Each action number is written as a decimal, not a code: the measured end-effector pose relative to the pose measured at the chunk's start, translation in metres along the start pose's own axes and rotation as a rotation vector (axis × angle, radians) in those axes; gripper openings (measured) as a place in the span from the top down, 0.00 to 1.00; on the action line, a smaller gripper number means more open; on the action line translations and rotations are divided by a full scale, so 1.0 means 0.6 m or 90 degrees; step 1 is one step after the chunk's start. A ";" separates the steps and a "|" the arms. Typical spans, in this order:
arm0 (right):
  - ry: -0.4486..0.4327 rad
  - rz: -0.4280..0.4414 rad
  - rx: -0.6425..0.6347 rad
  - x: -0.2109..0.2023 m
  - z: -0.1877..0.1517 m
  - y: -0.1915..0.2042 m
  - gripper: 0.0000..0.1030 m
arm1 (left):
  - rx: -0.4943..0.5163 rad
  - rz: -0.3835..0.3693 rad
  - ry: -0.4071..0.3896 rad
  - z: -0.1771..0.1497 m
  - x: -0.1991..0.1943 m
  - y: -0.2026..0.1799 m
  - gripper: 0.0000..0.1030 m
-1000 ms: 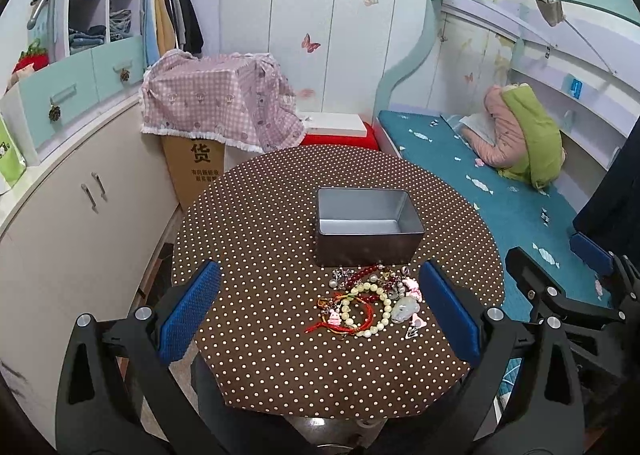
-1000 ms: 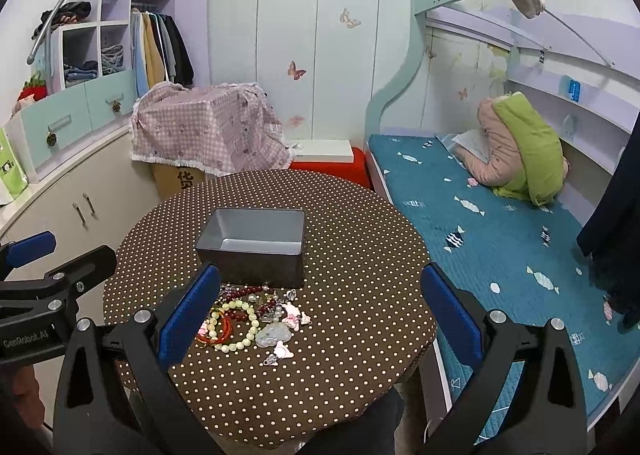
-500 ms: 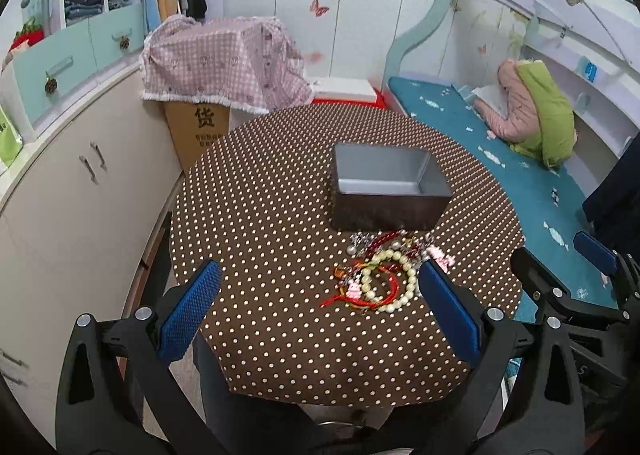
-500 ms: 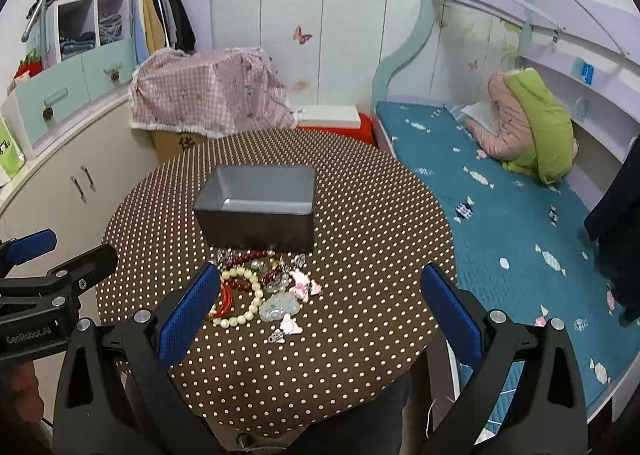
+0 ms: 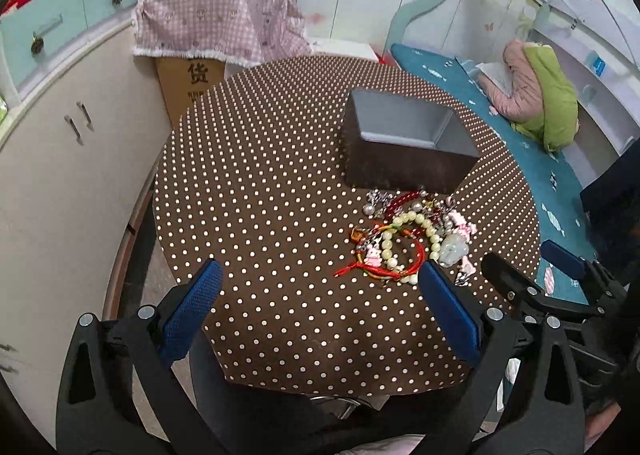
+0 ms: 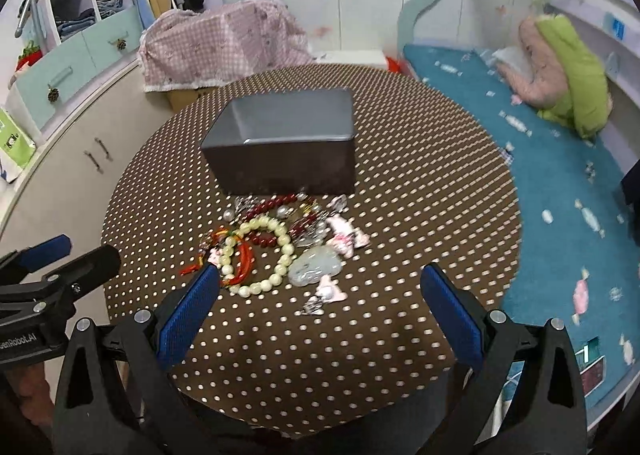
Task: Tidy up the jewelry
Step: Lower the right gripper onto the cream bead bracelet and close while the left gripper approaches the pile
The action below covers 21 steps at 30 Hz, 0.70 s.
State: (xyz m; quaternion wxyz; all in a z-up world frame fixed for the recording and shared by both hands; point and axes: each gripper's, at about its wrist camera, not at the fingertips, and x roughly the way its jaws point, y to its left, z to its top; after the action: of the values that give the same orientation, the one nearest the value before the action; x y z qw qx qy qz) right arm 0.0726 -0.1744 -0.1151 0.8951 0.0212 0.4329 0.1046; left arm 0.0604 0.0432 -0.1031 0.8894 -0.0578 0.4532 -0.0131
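Jewelry (image 6: pixel 280 245), a beaded tangle, lies beside a rectangular metal tin (image 6: pixel 286 143); both claws (image 5: pixel 320 295) (image 6: pixel 320 295) gape wide, empty.

The cardboard box (image 5: pixel 192 83) bears the character "货"; the left hand-held gripper (image 6: pixel 24 339) reads "GenRobot.AI", partly cut off.

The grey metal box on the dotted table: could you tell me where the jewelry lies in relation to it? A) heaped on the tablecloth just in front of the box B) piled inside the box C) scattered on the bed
A: the jewelry pile lies on the tablecloth against the near wall of the grey metal box, whose visible interior looks bare.
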 end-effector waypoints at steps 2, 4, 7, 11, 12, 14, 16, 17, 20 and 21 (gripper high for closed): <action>0.007 0.015 0.002 0.011 0.000 0.002 0.09 | -0.001 -0.001 0.009 -0.001 0.011 0.004 0.06; 0.015 0.024 -0.001 0.024 0.000 0.005 0.21 | -0.004 -0.006 0.021 -0.001 0.023 0.009 0.08; 0.031 0.030 0.002 0.043 0.005 0.008 0.33 | -0.007 -0.008 0.038 0.001 0.038 0.014 0.18; 0.056 0.029 0.002 0.070 0.009 0.012 0.53 | -0.014 -0.003 0.054 0.005 0.055 0.026 0.19; 0.060 0.030 0.000 0.075 0.009 0.014 0.56 | -0.014 -0.001 0.055 0.007 0.059 0.028 0.19; 0.067 0.035 -0.005 0.083 0.010 0.018 0.61 | -0.014 0.002 0.059 0.009 0.064 0.031 0.19; 0.074 0.036 -0.012 0.091 0.013 0.023 0.70 | -0.016 0.003 0.064 0.011 0.070 0.033 0.19; 0.076 0.038 -0.017 0.093 0.013 0.025 0.72 | -0.016 0.004 0.067 0.012 0.074 0.034 0.19; 0.081 0.040 -0.030 0.099 0.015 0.029 0.73 | -0.020 0.003 0.076 0.013 0.085 0.037 0.19; 0.083 0.040 -0.032 0.102 0.016 0.029 0.75 | -0.022 0.001 0.078 0.012 0.088 0.038 0.19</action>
State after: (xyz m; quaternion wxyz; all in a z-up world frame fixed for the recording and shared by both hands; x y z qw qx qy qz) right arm 0.1142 -0.1445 -0.1543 0.8615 0.0053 0.4868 0.1443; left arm 0.0969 0.0624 -0.1440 0.8588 -0.0717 0.5073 -0.0083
